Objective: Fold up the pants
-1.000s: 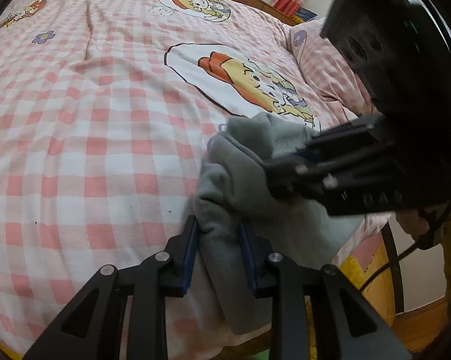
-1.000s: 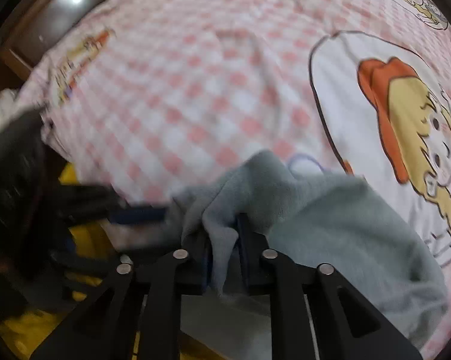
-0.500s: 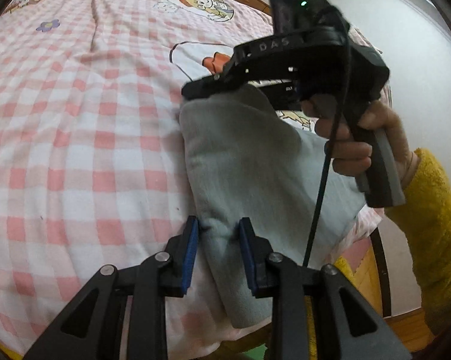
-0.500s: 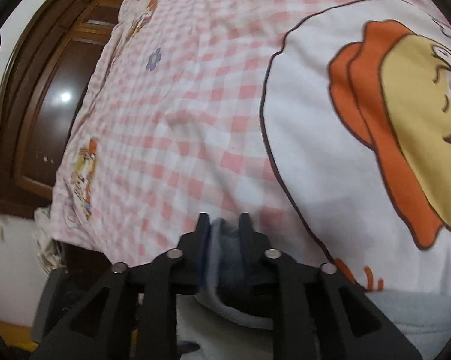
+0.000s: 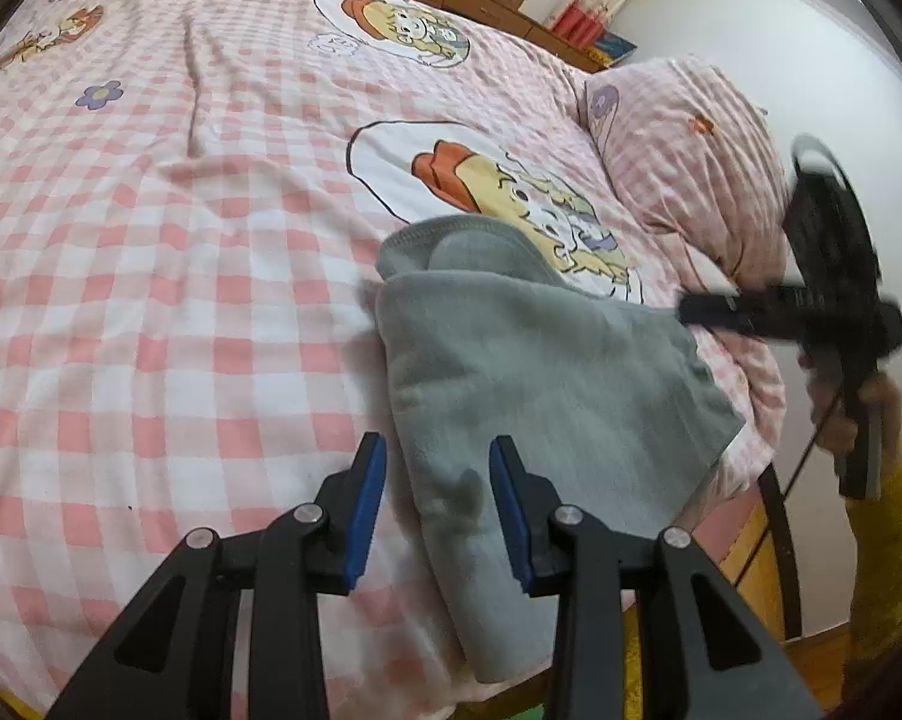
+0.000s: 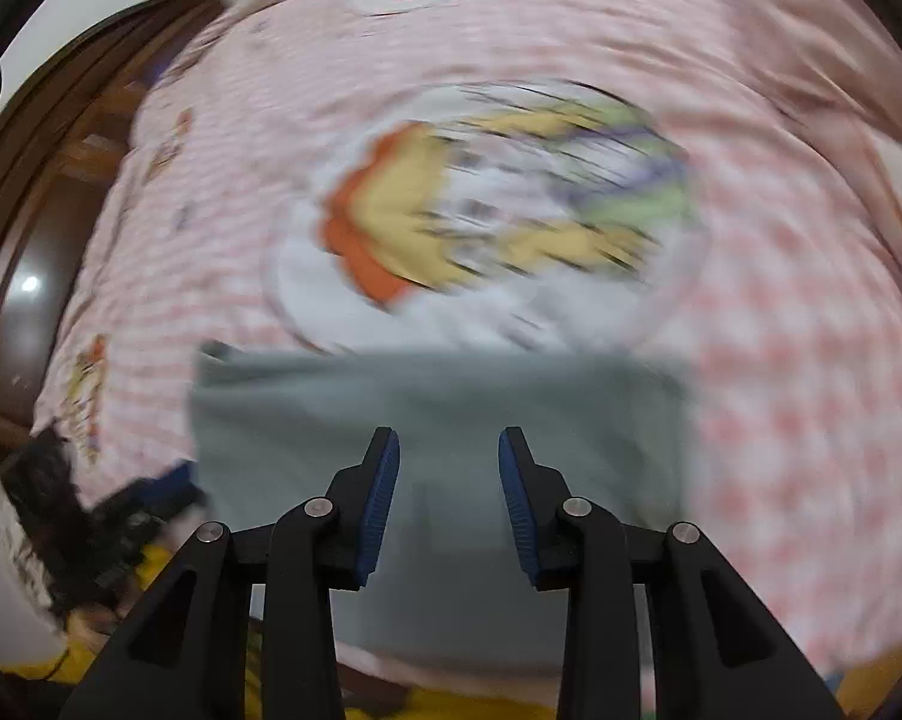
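Observation:
The grey pants lie folded into a rough rectangle on the pink checked bedspread, near the bed's near edge. My left gripper is open, its blue pads on either side of the fold's near end, holding nothing. The right gripper shows in the left wrist view off to the right of the pants, held in a hand. In the blurred right wrist view the right gripper is open and empty above the pants.
A pink checked pillow lies at the right. A cartoon print sits just beyond the pants. A wooden headboard or cabinet runs along the far side. The bed edge and floor are at lower right.
Both grippers have opened and let go of the pants. The right gripper has pulled away to the right. The pants now lie folded flat on the bed.

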A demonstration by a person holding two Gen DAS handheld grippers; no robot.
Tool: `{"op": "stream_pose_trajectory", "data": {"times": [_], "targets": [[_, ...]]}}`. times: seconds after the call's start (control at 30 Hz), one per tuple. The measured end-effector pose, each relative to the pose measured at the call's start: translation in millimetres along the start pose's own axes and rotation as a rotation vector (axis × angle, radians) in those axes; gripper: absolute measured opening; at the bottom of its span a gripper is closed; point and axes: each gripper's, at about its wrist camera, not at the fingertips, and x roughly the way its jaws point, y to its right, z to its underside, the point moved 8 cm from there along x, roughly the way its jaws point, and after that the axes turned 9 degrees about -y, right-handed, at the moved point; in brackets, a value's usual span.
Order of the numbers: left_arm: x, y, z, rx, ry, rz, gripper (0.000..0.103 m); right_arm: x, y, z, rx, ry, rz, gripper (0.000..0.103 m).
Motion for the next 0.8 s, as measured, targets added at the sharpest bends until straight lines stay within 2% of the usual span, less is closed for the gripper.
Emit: {"op": "stream_pose_trajectory", "data": {"times": [0.13,0.33,0.4,0.47,0.57,0.63,0.7,0.77,0.8], "targets": [[3.3,11.3,-1.4,0.007,-0.016,-0.036,0.036,-1.7,37.6,29.5,0.079,0.024,0.046,0.035],[-1.6,20.6,-15.0,0.046,0.004,-0.112,0.038,2.9,46.6,43.5,0.068,0.065,0.073,0.035],[2.0,13.5,-27.8,0.025,0.010,-0.136,0.045,9.4,43.1,43.9,0.041,0.079,0.107,0.035],[13.8,4.4,-40.8,0.009,-0.019,-0.161,0.048,13.3,43.7,44.9,0.031,0.090,0.128,0.035],[34.5,1.2,-54.2,0.002,-0.065,-0.120,0.048,18.9,44.0,44.6,0.003,0.101,0.161,0.035],[35.6,4.3,-64.0,-0.017,-0.051,-0.075,0.028,18.9,43.3,45.5,-0.017,0.107,0.181,0.035],[20.0,12.3,-70.6,-0.012,0.008,-0.038,0.025,19.2,42.4,45.8,-0.033,0.107,0.187,0.035],[2.9,21.2,-76.9,0.041,0.073,-0.061,0.026,19.1,43.2,46.0,-0.038,0.111,0.181,0.035],[1.6,22.8,-79.5,0.057,0.077,-0.080,0.029,18.5,44.3,45.7,-0.030,0.114,0.173,0.035]]}}
